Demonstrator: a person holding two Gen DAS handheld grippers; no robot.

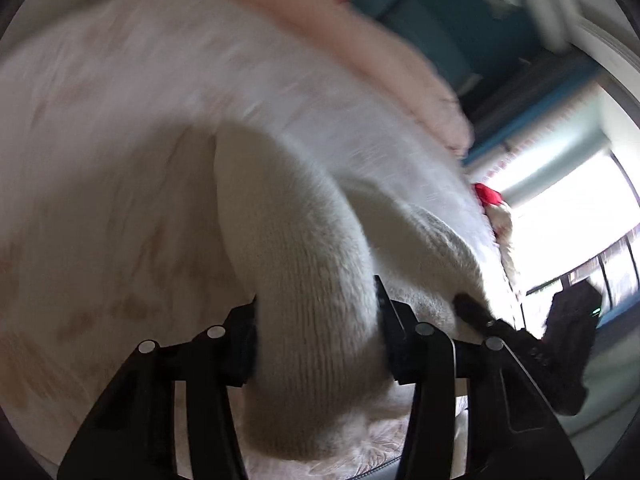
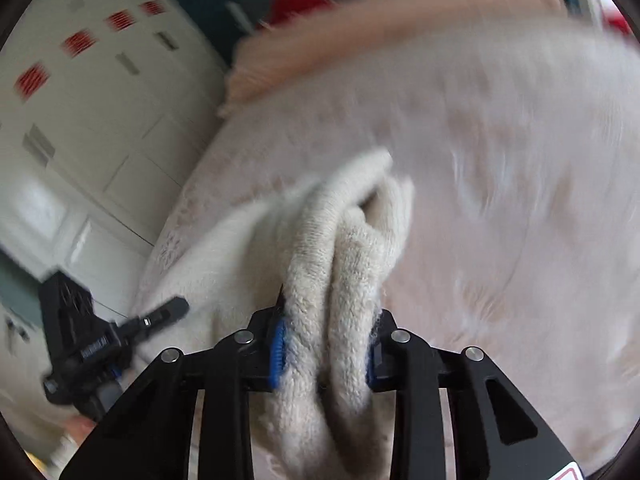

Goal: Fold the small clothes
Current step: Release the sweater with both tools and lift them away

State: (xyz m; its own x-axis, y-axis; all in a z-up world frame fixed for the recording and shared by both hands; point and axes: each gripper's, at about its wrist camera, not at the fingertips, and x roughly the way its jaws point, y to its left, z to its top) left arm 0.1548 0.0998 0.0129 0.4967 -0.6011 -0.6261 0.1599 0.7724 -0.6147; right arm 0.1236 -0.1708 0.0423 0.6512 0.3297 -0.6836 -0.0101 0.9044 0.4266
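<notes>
A cream knitted garment (image 1: 304,264) hangs over a pale bedspread (image 1: 100,140). My left gripper (image 1: 316,320) is shut on a thick fold of it. In the right wrist view my right gripper (image 2: 326,344) is shut on a bunched edge of the same cream garment (image 2: 340,248), and the cloth spills down below the fingers. The right gripper also shows in the left wrist view (image 1: 560,344) at the lower right. The left gripper also shows in the right wrist view (image 2: 104,340) at the lower left. Both views are blurred by motion.
A pink fluffy blanket (image 1: 352,52) lies along the far edge of the bed and also shows in the right wrist view (image 2: 400,20). A red and white soft item (image 1: 494,204) sits near a bright window. White cupboard doors (image 2: 92,128) stand to the left.
</notes>
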